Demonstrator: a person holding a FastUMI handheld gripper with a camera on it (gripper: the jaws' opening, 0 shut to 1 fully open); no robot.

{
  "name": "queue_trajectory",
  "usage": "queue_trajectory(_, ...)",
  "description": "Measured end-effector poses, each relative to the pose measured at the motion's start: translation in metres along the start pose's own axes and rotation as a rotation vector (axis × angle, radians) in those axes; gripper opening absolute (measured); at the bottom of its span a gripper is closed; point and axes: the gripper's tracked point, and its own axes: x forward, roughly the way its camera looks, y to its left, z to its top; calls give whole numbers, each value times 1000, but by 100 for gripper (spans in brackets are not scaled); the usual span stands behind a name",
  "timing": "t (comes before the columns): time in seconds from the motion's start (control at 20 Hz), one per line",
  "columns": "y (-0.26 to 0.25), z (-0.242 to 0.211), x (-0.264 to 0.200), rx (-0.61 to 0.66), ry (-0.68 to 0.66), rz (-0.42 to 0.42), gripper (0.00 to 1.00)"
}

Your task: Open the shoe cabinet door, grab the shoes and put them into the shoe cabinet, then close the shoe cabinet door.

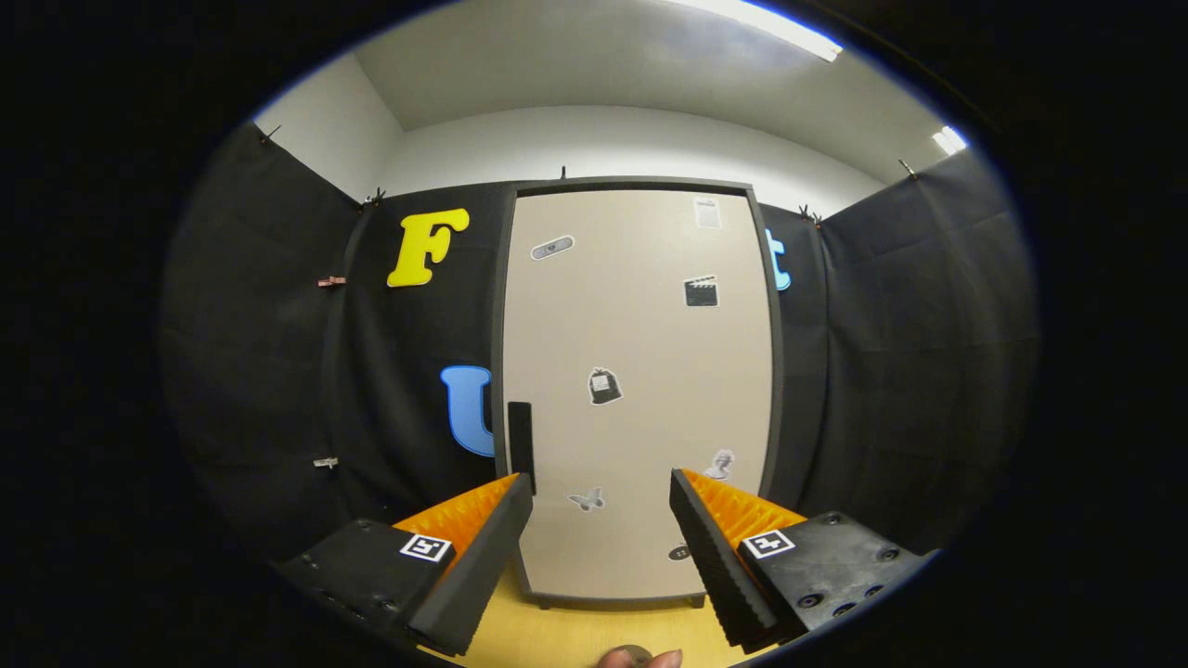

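Facing the cabinet point(640, 390), the gripper point(601, 506) hangs with fingers spread wide and nothing between them.

- Handle point(521, 434): dark vertical bar on the door's left edge, just above and beyond the left fingertip; apart from it, as far as can be judged.
- Door point(650, 325): shut, flat-on to the fingers, long axis upright; stickers scattered over it. Hinges likely sit on the right (handle side being left).
- Cabinet stands on the wooden floor point(575, 635), ahead of both fingers.
- Fingertip of a person point(640, 660): low, between the fingers.

Risks, as judged: fingers closing short of the thin handle and slipping off; pulling askew could drag the light cabinet forward instead of swinging the door.
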Motion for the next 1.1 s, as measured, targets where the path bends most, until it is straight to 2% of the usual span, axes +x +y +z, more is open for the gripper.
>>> queue_trajectory(0.2,34,-16,49,-2,19,29,97)
queue_trajectory(0.6,67,-44,129,-23,37,40,97)
queue_trajectory(0.8,69,-63,159,-17,68,19,97)
queue_trajectory(1.05,72,-73,191,-28,61,-6,83)
queue_trajectory(1.1,73,-77,196,-26,72,-4,72)
